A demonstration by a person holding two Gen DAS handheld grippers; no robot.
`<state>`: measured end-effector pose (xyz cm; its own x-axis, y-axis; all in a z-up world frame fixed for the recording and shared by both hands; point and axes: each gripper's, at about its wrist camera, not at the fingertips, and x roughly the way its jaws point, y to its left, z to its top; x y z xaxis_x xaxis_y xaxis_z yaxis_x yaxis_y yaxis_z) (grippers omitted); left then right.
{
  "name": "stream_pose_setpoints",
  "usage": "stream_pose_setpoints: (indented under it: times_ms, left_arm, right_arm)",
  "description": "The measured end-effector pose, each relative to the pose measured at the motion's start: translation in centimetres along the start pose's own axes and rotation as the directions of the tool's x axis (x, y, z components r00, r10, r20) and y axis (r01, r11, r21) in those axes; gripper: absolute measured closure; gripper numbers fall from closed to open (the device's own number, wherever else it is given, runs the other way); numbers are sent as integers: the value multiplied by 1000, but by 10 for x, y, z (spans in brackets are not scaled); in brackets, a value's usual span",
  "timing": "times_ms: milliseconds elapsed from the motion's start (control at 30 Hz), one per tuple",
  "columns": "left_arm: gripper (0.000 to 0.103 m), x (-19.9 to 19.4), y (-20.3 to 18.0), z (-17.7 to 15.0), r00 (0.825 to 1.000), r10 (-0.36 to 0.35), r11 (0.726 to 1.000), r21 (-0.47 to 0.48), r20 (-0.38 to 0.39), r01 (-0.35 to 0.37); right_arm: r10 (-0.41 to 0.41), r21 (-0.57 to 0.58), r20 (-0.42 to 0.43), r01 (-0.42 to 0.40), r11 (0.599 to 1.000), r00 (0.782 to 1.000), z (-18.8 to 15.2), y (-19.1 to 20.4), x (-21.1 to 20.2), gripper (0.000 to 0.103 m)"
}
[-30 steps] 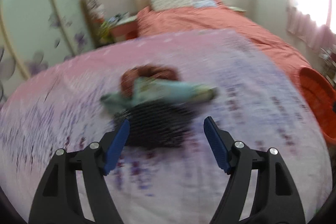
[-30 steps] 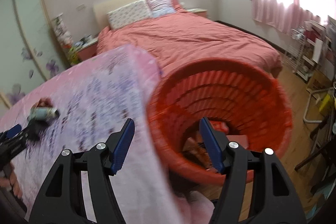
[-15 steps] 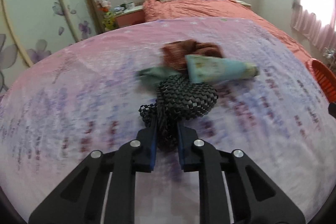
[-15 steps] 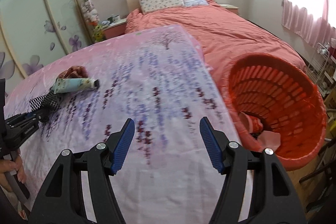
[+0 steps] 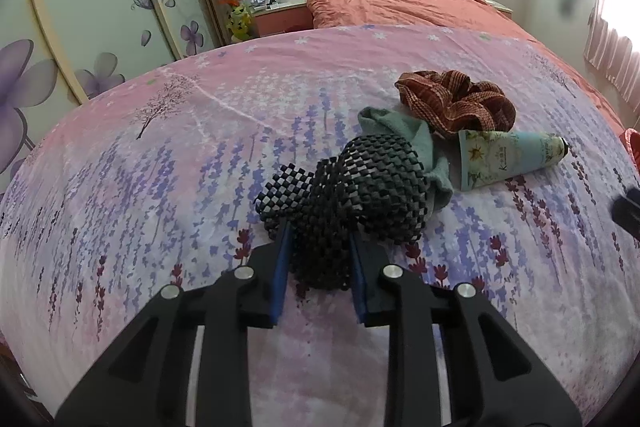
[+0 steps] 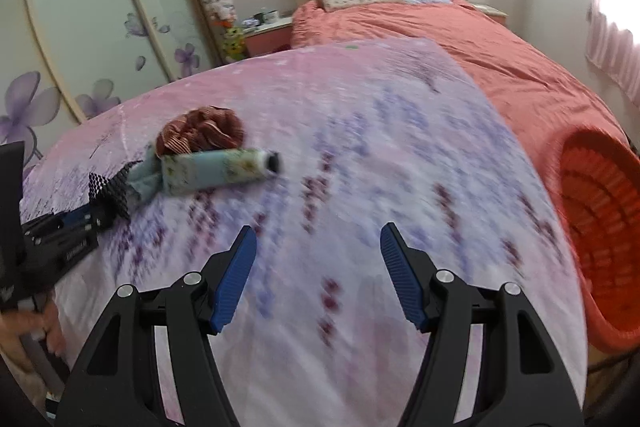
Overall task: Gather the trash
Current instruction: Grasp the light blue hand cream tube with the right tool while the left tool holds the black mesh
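While our left gripper [image 5: 318, 259] jaws ease open around the black woven mesh mat [image 5: 360, 195], we must regrip; orange plastic basket [image 6: 600, 227] waits at three o'clock, right gripper [image 6: 318, 267] jaws wide, empty.

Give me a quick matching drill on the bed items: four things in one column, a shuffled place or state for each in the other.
1. black mesh mat
2. floral tube
3. red-brown striped cloth
4. orange basket

A. off the bed's right edge
B. farthest back in the pile
C. between the left tool's pads
D. lying flat, cap pointing right

Pairs: 1-C, 2-D, 3-B, 4-A
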<state>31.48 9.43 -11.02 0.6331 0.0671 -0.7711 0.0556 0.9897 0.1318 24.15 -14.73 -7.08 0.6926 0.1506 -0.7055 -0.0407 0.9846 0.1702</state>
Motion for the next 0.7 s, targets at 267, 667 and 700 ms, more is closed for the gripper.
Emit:
stream_pose_setpoints:
  times_ms: [267, 667, 700]
  left_arm:
    - [76, 1, -4, 1, 1000, 11, 1000, 8, -4, -11]
    - [75, 0, 11, -3, 1000, -28, 999, -29, -4, 28]
    - [74, 0, 12, -4, 1000, -30, 999, -30, -4, 29]
  right_arm:
    - [27, -171, -36, -33, 985, 999, 31, 33, 39, 39]
    - [180, -176, -175, -211, 962, 968, 17, 42, 29, 64]
    - [206, -175, -192, -240, 955, 960, 11, 41, 25, 66]
